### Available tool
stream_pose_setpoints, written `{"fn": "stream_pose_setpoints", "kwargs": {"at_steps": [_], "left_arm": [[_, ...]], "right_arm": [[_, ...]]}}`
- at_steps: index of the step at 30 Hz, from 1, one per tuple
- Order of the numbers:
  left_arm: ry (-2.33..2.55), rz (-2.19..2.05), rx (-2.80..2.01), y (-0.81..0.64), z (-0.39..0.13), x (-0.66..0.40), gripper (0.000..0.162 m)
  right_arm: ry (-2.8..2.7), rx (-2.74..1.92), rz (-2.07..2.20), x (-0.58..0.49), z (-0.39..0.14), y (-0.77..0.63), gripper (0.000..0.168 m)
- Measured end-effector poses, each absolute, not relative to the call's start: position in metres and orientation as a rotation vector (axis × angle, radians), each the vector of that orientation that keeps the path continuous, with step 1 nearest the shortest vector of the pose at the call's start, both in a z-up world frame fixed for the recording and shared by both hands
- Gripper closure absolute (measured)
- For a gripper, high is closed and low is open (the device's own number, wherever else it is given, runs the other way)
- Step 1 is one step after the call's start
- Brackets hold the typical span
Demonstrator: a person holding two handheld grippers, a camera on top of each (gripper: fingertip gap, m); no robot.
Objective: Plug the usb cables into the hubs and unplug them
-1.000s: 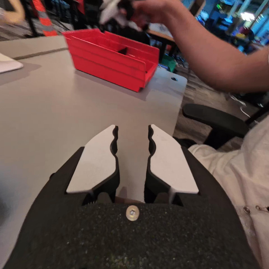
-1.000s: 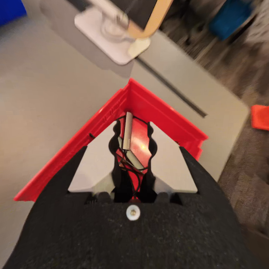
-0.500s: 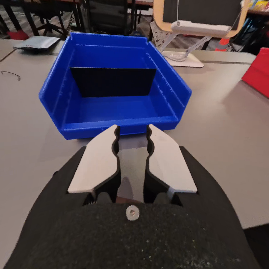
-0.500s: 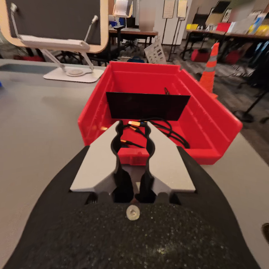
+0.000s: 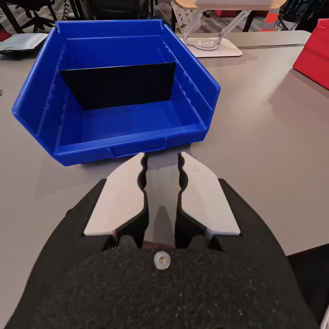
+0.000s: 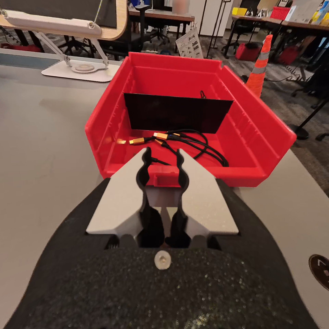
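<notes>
While the left gripper [image 5: 162, 157] hangs over the table [image 5: 258, 142] with jaws apart and empty, a blue bin [image 5: 35, 99] sits just ahead, its black divider [image 5: 119, 87] upright and the near compartment bare. The right gripper [image 6: 163, 152], likewise parted and holding nothing, hangs at the front lip of a red bin [image 6: 249, 124], whose near compartment before a divider [image 6: 176, 114] holds black cables [image 6: 201, 144] with gold plugs.

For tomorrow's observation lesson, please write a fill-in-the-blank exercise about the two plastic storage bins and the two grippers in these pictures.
1. The black cables with orange metal plugs lie in the ____ plastic bin.
2. The front compartment of the blue plastic bin is ____.
3. A flat ____ divider panel stands across the blue bin.
4. The left gripper and the right gripper are both ____, holding nothing.

Missing words: red; empty; black; open
</notes>
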State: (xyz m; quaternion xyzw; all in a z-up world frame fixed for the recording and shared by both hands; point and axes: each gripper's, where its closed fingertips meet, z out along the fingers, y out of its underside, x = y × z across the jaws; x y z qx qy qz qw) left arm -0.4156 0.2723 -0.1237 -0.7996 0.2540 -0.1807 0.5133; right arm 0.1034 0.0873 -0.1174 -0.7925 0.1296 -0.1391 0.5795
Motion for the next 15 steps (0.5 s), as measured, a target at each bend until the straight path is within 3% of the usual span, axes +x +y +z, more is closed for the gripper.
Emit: {"fn": "stream_pose_setpoints", "kwargs": {"at_steps": [8, 13, 15], "left_arm": [[0.616, -0.444, -1.934, 0.279, -0.127, -0.411, 0.13], [0.593, -0.47, -1.941, 0.28, -0.128, -0.409, 0.134], [0.572, -0.427, -1.95, 0.282, -0.129, -0.411, 0.138]], "right_arm": [[0.327, -1.842, -0.26, 0.107, -0.117, 0.092, 0.141], [0.206, -1.56, -0.096, 0.071, -0.061, 0.094, 0.141], [0.153, -1.609, -0.108, 0.057, -0.068, 0.1, 0.139]]}}
